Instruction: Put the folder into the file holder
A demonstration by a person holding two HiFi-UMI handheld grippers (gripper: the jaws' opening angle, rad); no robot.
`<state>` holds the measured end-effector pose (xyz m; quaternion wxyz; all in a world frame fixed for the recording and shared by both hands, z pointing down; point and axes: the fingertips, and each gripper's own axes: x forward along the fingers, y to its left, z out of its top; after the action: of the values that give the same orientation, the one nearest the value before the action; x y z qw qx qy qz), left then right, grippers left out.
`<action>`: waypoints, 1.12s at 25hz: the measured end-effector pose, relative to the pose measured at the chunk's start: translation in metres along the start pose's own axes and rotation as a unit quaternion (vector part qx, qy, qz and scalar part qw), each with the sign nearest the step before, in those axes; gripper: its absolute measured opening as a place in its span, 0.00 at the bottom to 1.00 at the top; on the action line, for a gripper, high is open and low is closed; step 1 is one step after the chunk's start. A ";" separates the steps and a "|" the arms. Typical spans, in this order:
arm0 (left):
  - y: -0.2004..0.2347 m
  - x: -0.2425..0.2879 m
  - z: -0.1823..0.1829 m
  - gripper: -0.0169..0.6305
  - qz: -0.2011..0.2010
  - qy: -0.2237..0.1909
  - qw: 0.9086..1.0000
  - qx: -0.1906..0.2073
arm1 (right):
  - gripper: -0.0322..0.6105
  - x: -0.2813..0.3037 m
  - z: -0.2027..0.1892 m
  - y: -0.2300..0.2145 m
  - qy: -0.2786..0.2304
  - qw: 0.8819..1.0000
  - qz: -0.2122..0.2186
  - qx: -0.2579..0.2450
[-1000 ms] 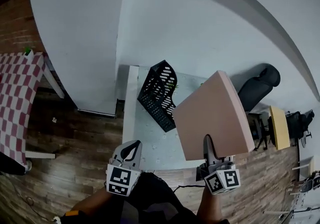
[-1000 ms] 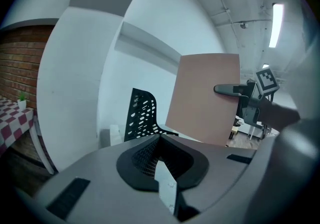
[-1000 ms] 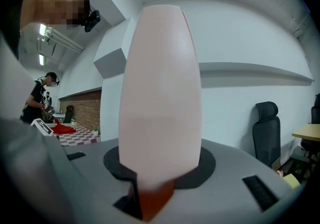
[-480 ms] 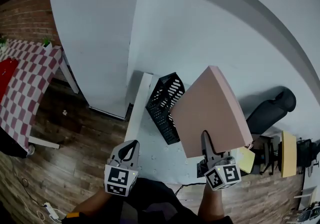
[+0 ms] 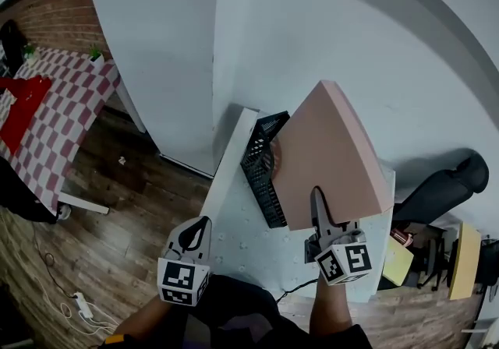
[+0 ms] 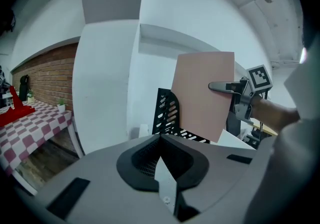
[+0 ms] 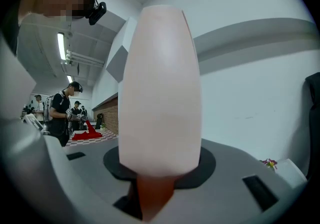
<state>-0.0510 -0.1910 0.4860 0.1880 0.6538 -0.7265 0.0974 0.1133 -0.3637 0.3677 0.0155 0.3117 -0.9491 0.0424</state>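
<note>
A large pink folder stands upright above the white table, with my right gripper shut on its near lower edge. The folder's left edge overlaps the right side of the black slotted file holder, which stands at the table's far left. In the right gripper view the folder fills the space between the jaws. My left gripper hovers at the table's near left corner, shut and empty. Its own view shows the file holder, the folder and the right gripper ahead.
A white pillar and wall rise just behind the table. A black office chair and a yellow pad lie to the right. A red-checked table stands far left on the wood floor. People stand in the distance.
The folder, held in my right gripper, has shifted left and now overlaps the file holder where a gap showed before. The left gripper has stayed at the near left corner.
</note>
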 end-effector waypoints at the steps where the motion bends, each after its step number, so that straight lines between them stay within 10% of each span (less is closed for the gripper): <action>1: 0.001 0.001 0.000 0.04 0.005 0.001 1.000 -0.001 | 0.29 0.004 -0.001 0.000 -0.002 1.000 0.004 0.001; 28: 0.002 0.028 -0.013 0.04 0.011 0.038 0.999 0.022 | 0.29 0.033 -0.078 0.000 -0.005 1.000 0.000 -0.006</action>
<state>-0.0533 -0.2114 0.5094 0.2000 0.6458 -0.7235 0.1398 0.0873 -0.3764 0.4476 0.0120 0.3121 -0.9493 0.0353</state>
